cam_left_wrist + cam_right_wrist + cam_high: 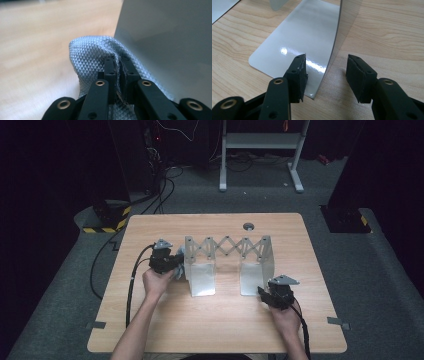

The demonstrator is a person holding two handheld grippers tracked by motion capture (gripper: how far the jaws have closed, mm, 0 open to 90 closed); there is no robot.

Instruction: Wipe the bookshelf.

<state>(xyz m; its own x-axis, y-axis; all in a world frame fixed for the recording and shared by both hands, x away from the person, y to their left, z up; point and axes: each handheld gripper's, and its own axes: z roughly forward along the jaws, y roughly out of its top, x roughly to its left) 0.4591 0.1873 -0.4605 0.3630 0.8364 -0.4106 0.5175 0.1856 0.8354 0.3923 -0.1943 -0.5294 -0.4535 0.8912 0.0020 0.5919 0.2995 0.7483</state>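
High view: a grey cloth (95, 57) lies bunched against the left end plate of a metal expanding rack (227, 262) mid-table. The left gripper (176, 265) pinches a fold of the cloth, jaws closed on it. The right gripper (325, 75) straddles the rack's right plate, jaws apart. A light wooden table (220, 330) stands on grey carpet, with cables and a white desk frame (260, 150) in the dark room behind.
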